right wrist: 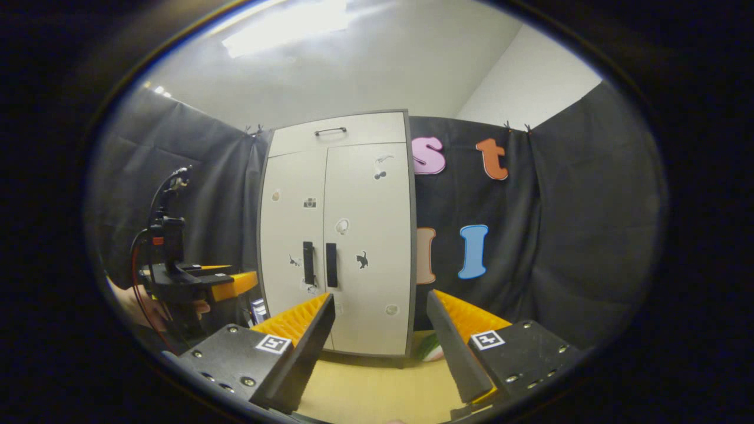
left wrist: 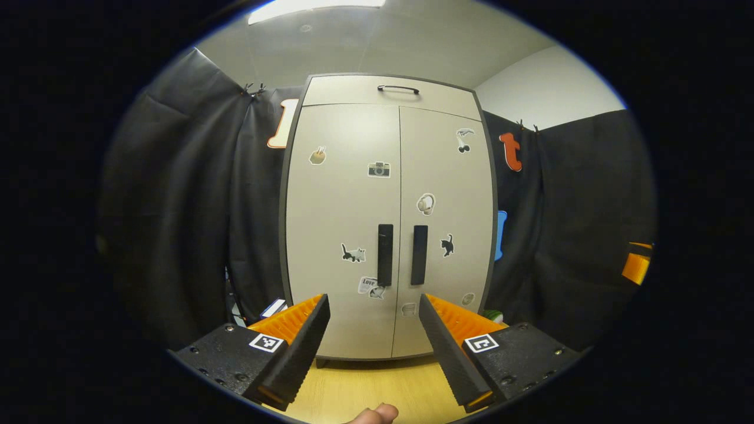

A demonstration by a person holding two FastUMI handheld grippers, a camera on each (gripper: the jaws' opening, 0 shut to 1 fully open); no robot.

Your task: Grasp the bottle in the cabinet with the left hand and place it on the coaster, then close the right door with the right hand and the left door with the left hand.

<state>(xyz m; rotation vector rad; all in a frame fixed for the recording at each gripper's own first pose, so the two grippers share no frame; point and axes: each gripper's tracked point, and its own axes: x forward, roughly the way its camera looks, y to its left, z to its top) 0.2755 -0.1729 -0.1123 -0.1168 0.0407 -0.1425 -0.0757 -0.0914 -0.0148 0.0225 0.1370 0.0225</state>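
In the left gripper view my left gripper (left wrist: 374, 335) gapes empty, squarely facing the shut cabinet (left wrist: 389, 224), whose upright handles (left wrist: 385, 254) stand dead ahead across the wooden tabletop (left wrist: 377, 386), bottle presumably hidden behind; in the right gripper view my right gripper (right wrist: 380, 335), equally wide and empty, sits rightward of those doors.

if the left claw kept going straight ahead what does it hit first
Most likely the closed cabinet doors, around the two dark vertical handles at the centre seam. The left claw is open and empty, with nothing visible in between, though depth is hard to judge.
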